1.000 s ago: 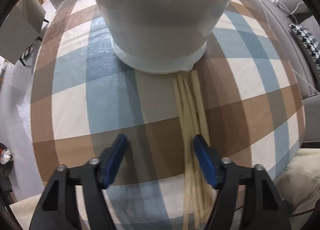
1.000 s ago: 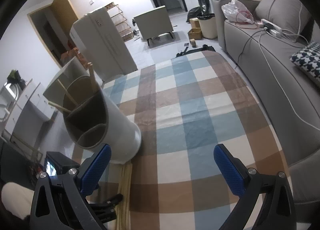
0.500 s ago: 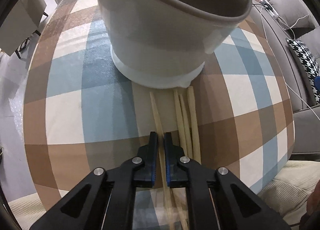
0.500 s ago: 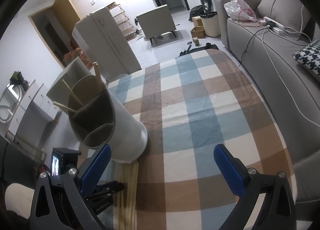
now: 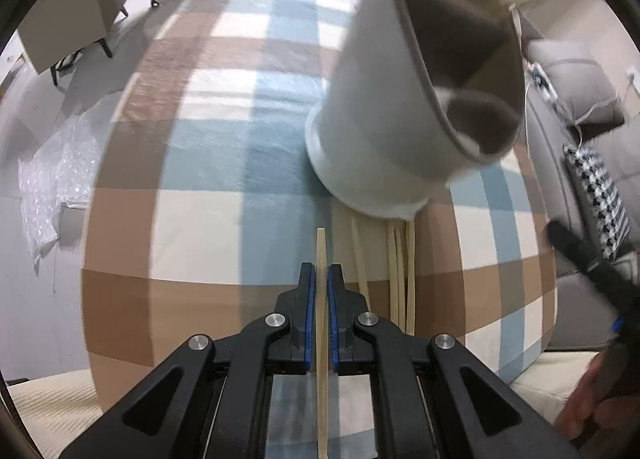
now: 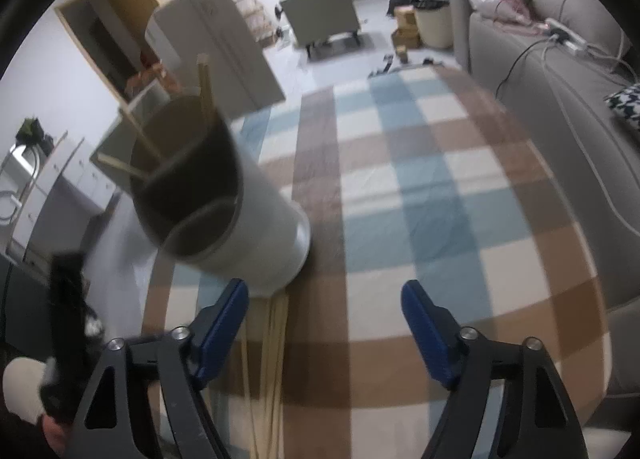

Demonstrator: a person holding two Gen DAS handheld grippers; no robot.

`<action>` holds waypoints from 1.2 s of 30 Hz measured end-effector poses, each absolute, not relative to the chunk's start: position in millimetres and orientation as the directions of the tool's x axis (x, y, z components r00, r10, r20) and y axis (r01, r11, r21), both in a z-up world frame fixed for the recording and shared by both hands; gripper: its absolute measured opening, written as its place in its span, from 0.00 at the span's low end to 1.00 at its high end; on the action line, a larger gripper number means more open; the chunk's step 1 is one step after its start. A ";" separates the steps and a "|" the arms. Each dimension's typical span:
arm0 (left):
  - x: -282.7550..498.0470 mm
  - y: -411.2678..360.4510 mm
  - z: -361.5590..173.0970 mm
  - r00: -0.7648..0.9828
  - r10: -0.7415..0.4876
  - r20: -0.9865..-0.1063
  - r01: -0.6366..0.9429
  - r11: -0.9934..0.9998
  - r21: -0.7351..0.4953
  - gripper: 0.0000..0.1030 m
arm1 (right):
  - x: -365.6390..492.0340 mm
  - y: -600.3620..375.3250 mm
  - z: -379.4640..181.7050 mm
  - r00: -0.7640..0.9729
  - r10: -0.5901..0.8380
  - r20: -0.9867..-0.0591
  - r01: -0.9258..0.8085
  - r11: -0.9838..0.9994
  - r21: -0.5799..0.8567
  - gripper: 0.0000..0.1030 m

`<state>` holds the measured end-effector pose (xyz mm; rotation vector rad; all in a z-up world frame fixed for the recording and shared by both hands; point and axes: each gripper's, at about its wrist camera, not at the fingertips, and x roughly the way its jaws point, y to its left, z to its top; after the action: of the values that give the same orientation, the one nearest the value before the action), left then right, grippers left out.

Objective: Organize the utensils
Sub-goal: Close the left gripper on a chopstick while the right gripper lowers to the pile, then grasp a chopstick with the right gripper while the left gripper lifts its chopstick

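Observation:
My left gripper [image 5: 319, 273] is shut on one wooden chopstick [image 5: 321, 247] and holds it lifted above the checked tablecloth. Several more chopsticks [image 5: 398, 259] lie on the cloth just right of it, their tips at the base of the white utensil holder [image 5: 384, 119]. The holder [image 6: 248, 235] has divided compartments; the far one holds three chopsticks [image 6: 206, 83]. My right gripper [image 6: 326, 309] is open and empty, hovering over the cloth to the right of the holder, with the loose chopsticks [image 6: 274, 335] beside its left finger.
The checked cloth [image 6: 420, 187] covers a table. A grey sofa [image 6: 560, 99] with cables and a houndstooth cushion [image 5: 600, 195] runs along the right side. Bubble wrap [image 5: 52, 175] lies on the floor to the left. Chairs and a cabinet stand beyond.
My left gripper closed on one chopstick, separated it from the bundle and lifted it up and to the left. The right gripper moved closer to the holder, still open.

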<state>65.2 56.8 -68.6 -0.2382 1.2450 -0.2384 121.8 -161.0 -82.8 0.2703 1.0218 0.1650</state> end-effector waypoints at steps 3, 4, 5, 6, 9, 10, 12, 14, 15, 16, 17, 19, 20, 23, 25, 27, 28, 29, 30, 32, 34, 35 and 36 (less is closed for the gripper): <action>63.8 79.3 -58.4 0.340 -0.327 -0.881 0.028 0.941 -0.338 0.02 | 124.4 -148.8 -95.9 0.455 0.289 -0.842 -0.023 0.949 0.314 0.71; 65.1 89.9 -53.8 0.352 -0.338 -0.873 0.020 0.935 -0.353 0.02 | 124.9 -145.7 -99.2 0.442 0.298 -0.846 -0.028 0.947 0.319 0.66; 64.6 94.0 -50.7 0.361 -0.350 -0.864 0.014 0.929 -0.370 0.02 | 126.6 -140.2 -104.4 0.422 0.300 -0.856 -0.037 0.949 0.314 0.59; 62.5 101.1 -50.7 0.370 -0.353 -0.860 0.011 0.927 -0.376 0.02 | 127.4 -136.2 -108.0 0.411 0.295 -0.863 -0.045 0.952 0.304 0.55; 63.7 106.5 -39.2 0.392 -0.358 -0.847 0.005 0.922 -0.387 0.02 | 132.0 -125.3 -121.6 0.369 0.301 -0.879 -0.069 0.952 0.297 0.46; 66.7 106.3 -42.1 0.395 -0.358 -0.846 0.003 0.921 -0.388 0.02 | 135.1 -121.8 -127.6 0.349 0.309 -0.885 -0.073 0.950 0.303 0.44; 66.9 101.1 -44.8 0.393 -0.361 -0.846 -0.006 0.919 -0.395 0.02 | 139.5 -117.2 -135.3 0.330 0.316 -0.890 -0.081 0.948 0.307 0.39; 78.9 94.1 -52.6 0.386 -0.361 -0.849 -0.013 0.918 -0.396 0.02 | 143.7 -113.6 -141.5 0.320 0.305 -0.897 -0.078 0.952 0.296 0.32; 82.6 95.7 -55.2 0.383 -0.365 -0.848 -0.014 0.916 -0.401 0.02 | 146.5 -112.2 -145.7 0.313 0.295 -0.903 -0.070 0.955 0.288 0.31; 87.4 96.7 -57.2 0.384 -0.368 -0.847 -0.016 0.914 -0.405 0.02 | 149.0 -110.8 -149.5 0.308 0.294 -0.905 -0.067 0.955 0.288 0.27; 91.9 96.5 -57.6 0.384 -0.372 -0.845 -0.016 0.913 -0.409 0.02 | 150.9 -109.3 -152.1 0.304 0.294 -0.906 -0.068 0.956 0.287 0.23; 95.4 97.3 -57.4 0.386 -0.379 -0.841 -0.011 0.910 -0.415 0.02 | 153.8 -103.9 -157.3 0.294 0.282 -0.913 -0.069 0.959 0.273 0.20; 96.9 98.4 -56.2 0.391 -0.382 -0.837 -0.009 0.908 -0.418 0.02 | 154.7 -100.2 -159.4 0.289 0.276 -0.917 -0.077 0.961 0.265 0.20; 100.2 100.6 -56.1 0.394 -0.389 -0.833 -0.013 0.903 -0.429 0.02 | 156.2 -89.5 -161.6 0.287 0.255 -0.923 -0.109 0.966 0.233 0.20; 100.7 100.9 -55.6 0.393 -0.393 -0.832 -0.014 0.902 -0.432 0.02 | 158.4 -84.6 -161.5 0.296 0.240 -0.924 -0.113 0.970 0.215 0.21; 101.6 100.3 -56.3 0.392 -0.387 -0.835 -0.012 0.905 -0.425 0.02 | 160.2 -81.7 -161.1 0.308 0.221 -0.926 -0.110 0.974 0.196 0.20; 102.3 100.0 -57.3 0.390 -0.385 -0.836 -0.011 0.906 -0.423 0.02 | 161.1 -80.9 -161.3 0.311 0.213 -0.926 -0.108 0.976 0.188 0.17; 102.8 100.0 -58.4 0.388 -0.382 -0.839 -0.013 0.908 -0.419 0.02 | 160.8 -80.3 -161.5 0.316 0.199 -0.928 -0.104 0.979 0.175 0.09; 102.9 100.4 -58.7 0.387 -0.379 -0.840 -0.015 0.909 -0.417 0.02 | 159.4 -80.3 -160.8 0.318 0.200 -0.927 -0.099 0.979 0.177 0.07; 103.8 100.9 -60.5 0.382 -0.379 -0.843 -0.023 0.908 -0.418 0.02 | 158.4 -84.5 -161.0 0.320 0.219 -0.922 -0.079 0.976 0.204 0.06; 104.0 100.3 -60.5 0.381 -0.375 -0.845 -0.025 0.910 -0.414 0.02 | 156.2 -90.3 -159.6 0.328 0.232 -0.916 -0.069 0.973 0.222 0.05; 104.4 98.7 -60.0 0.380 -0.373 -0.846 -0.022 0.911 -0.411 0.02 | 153.9 -94.3 -156.3 0.343 0.243 -0.907 -0.061 0.970 0.237 0.05; 104.4 97.4 -59.4 0.381 -0.373 -0.846 -0.019 0.912 -0.410 0.02 | 153.3 -98.3 -153.3 0.352 0.252 -0.901 -0.054 0.967 0.250 0.05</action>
<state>104.4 97.4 -59.4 -0.3830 1.1658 -0.2328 153.3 -98.3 -153.3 0.1885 1.1963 0.1993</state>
